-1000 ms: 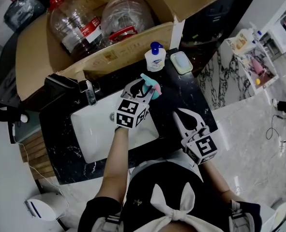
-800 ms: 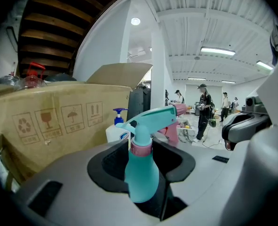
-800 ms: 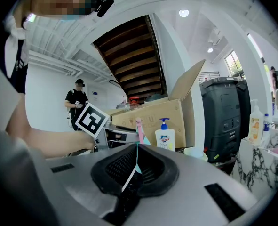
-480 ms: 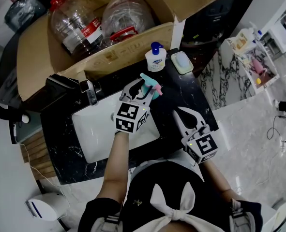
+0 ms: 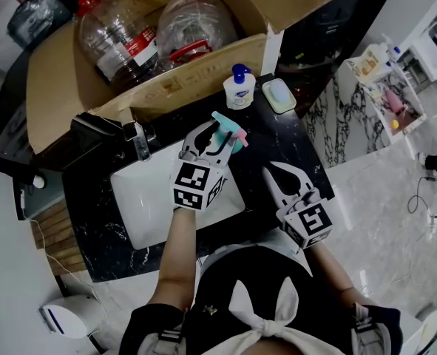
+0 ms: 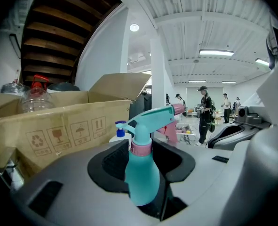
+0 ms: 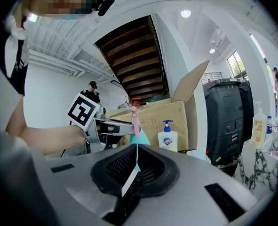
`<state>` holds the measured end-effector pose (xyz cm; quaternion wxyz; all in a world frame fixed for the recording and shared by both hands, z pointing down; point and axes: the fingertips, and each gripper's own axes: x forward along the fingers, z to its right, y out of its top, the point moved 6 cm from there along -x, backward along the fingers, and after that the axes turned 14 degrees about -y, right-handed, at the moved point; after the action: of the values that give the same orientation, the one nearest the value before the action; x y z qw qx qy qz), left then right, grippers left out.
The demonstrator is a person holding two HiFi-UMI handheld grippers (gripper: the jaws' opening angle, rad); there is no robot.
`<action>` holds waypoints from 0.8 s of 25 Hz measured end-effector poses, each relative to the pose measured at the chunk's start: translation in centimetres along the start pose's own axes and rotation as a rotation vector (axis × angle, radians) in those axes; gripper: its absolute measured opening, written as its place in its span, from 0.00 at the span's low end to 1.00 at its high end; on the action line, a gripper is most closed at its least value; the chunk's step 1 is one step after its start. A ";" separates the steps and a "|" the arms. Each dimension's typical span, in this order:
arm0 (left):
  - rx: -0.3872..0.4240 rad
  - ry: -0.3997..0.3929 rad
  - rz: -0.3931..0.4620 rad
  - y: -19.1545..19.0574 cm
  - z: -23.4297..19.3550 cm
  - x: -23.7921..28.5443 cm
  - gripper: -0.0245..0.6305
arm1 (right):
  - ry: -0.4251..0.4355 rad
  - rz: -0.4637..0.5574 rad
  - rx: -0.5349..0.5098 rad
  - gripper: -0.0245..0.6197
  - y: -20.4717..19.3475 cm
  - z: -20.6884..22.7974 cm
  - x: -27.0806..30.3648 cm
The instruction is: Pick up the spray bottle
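One spray bottle [image 6: 141, 173], teal with a pink collar and nozzle, stands upright between the fingers [image 6: 108, 163] of the left gripper [image 5: 215, 137]. The fingers are closed on its body just under the collar. In the head view the bottle is above the dark bench [image 5: 273, 150], just right of the white sink [image 5: 148, 205]. It sits nearer to us than the soap pump bottle [image 5: 237, 89] and the pale soap dish [image 5: 278, 95]. Behind those, at the far side, an open cardboard box [image 5: 52, 87] holds large clear jugs.

The right gripper [image 5: 271, 170] hangs to the right of the bottle, nearer to us and apart from it. Its fingers [image 7: 115, 166] are pressed together on nothing.

We judge the reach and the grasp done, with the hold looking square and firm. We cannot tell whether the base has cleared the bench, since the fingers hide it. We reckon that what is left is to carry the bottle clear without tipping it.
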<state>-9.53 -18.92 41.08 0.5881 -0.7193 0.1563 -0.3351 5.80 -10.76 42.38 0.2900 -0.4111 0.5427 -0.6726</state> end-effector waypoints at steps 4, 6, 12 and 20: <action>0.017 0.010 -0.004 0.2 0.5 -0.5 0.30 | 0.007 0.001 -0.005 0.08 0.2 -0.3 0.1; 0.028 0.013 -0.006 0.2 0.8 -0.8 0.30 | 0.009 0.005 -0.008 0.08 0.3 -0.4 0.1; 0.045 0.018 0.002 0.4 2.0 -1.7 0.30 | 0.024 -0.016 -0.016 0.08 0.6 -0.8 0.0; 0.042 0.026 0.030 0.7 3.6 -2.7 0.30 | 0.025 0.030 -0.024 0.08 1.2 -1.1 0.2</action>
<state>-9.00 -14.74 39.32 0.6058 -0.7001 0.1676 -0.3389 4.69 -10.64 41.22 0.2882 -0.3979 0.5603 -0.6668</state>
